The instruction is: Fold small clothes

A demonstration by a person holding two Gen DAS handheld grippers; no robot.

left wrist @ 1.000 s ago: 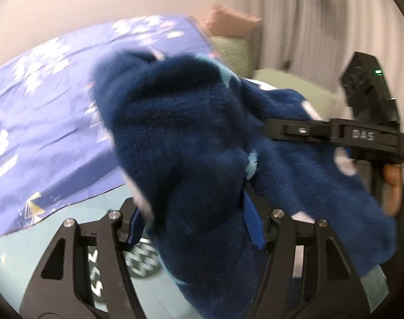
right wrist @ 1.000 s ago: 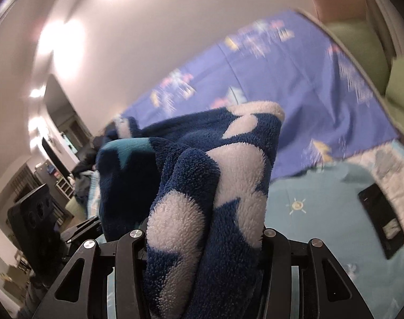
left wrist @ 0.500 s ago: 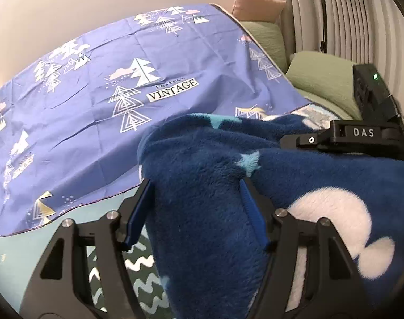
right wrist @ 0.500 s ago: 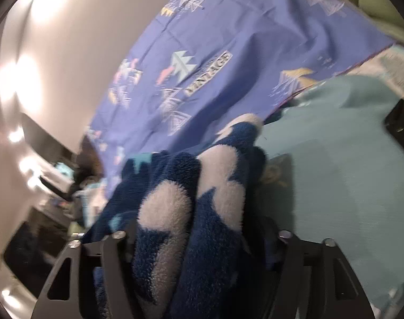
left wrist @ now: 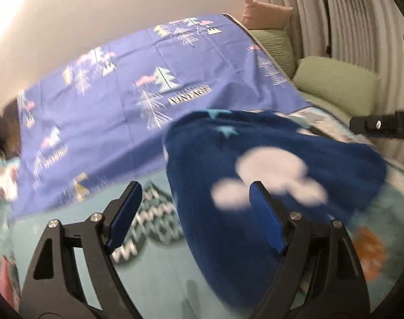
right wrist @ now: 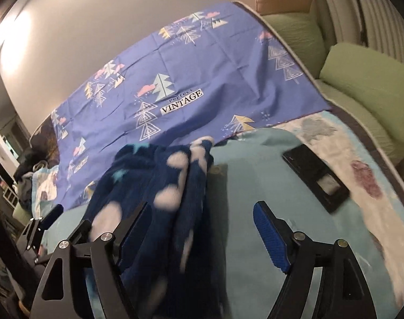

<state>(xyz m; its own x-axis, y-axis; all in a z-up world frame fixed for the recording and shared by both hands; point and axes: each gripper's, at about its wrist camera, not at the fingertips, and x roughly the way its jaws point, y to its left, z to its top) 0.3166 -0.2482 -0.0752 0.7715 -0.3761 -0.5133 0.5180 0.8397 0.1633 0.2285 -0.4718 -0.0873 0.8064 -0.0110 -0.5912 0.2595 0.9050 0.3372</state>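
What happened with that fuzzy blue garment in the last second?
Both grippers let go: the left gripper and right gripper held the fleece garment aloft, lowered it, then opened. It now lies on the bed. The purple sheet stayed put.

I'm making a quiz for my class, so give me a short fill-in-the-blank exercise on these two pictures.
1. Both tongs, left and right, are ____, gripping nothing.
2. The fleece garment is dark ____ with white patches.
3. The purple sheet shows the printed word ____.
4. The flat black object lies to the ____ of the fleece.

Missing words: open; blue; VINTAGE; right
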